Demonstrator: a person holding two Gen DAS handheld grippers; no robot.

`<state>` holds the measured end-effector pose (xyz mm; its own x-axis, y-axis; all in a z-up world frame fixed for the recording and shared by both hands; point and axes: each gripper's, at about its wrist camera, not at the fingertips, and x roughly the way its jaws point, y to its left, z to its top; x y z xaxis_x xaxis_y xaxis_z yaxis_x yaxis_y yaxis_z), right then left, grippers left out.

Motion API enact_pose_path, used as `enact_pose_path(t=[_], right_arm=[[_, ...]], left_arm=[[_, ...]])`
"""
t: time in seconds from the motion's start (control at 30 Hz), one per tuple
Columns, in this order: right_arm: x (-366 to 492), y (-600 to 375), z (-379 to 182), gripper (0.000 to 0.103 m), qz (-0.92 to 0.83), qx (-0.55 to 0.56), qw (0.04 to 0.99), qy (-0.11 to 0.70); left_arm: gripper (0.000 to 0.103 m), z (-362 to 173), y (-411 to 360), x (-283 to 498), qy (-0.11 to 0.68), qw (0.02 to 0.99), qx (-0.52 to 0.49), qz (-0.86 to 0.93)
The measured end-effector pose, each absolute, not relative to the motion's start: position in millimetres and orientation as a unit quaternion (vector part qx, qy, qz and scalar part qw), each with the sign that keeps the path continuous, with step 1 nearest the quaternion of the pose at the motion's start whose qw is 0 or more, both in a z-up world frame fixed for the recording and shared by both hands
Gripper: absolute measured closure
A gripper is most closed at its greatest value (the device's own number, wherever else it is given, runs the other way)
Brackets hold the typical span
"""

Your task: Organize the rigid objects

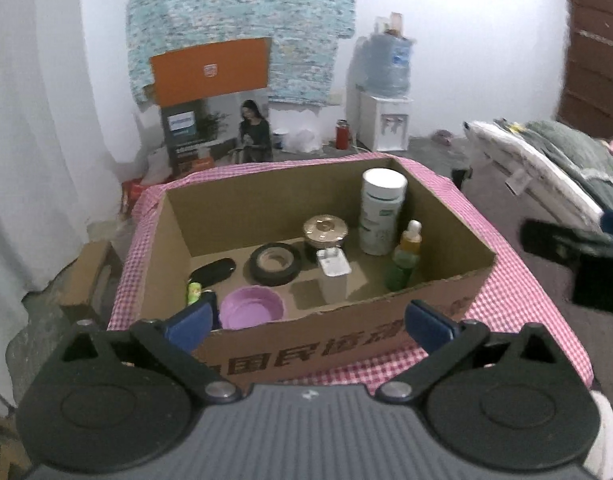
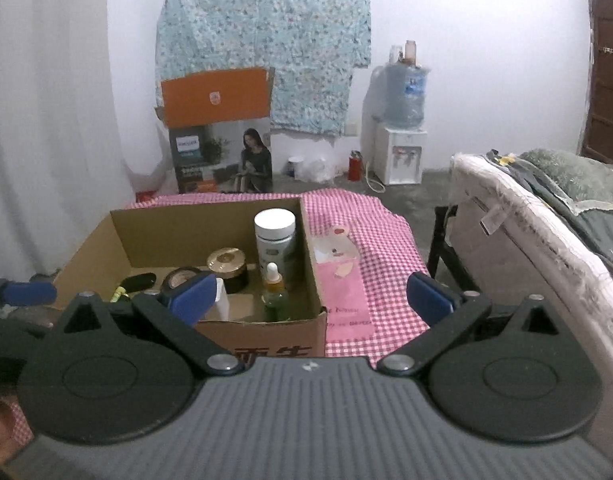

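Observation:
An open cardboard box (image 1: 346, 336) stands on a table with a pink checked cloth (image 1: 518, 300). Inside it are a tall white bottle (image 1: 380, 212), a green dropper bottle (image 1: 404, 258), a gold-lidded jar (image 1: 325, 232), a tape roll (image 1: 275, 263), a white cup (image 1: 333, 276), a purple bowl (image 1: 251, 306), a black case (image 1: 212, 272) and a small green item (image 1: 194, 293). My left gripper (image 1: 310, 322) is open and empty, just before the box's near wall. My right gripper (image 2: 310, 300) is open and empty, over the box's (image 2: 274, 338) right corner. The white bottle (image 2: 275, 236) and dropper bottle (image 2: 275, 292) show there too.
A bed (image 2: 546, 232) with bedding stands right of the table. A black chair frame (image 2: 446, 256) is between them. On the floor behind are a printed carton (image 2: 222, 160), a water dispenser (image 2: 402, 136) and a red flask (image 2: 355, 166). A pink card (image 2: 338, 252) lies on the cloth.

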<state>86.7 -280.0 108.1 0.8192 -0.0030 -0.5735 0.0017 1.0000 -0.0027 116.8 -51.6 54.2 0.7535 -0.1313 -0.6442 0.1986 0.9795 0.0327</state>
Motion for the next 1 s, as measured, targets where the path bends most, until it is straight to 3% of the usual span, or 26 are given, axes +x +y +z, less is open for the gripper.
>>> enact_pose_path(t=[0.57,1.0], right_arm=[[115.1,-259.7,66.3,0.001,0.061,0.031,0.921,0.383],[122.7,-261.7,59.7,0.001,0.053,0.033,0.919,0.390]], left_arm=[[0.000,47.6,-31.1,124.0,0.360,0.932,0.030,-0.034],[0.000,47.0,-37.4,127.2,0.361,0.932,0.037,-0.026]])
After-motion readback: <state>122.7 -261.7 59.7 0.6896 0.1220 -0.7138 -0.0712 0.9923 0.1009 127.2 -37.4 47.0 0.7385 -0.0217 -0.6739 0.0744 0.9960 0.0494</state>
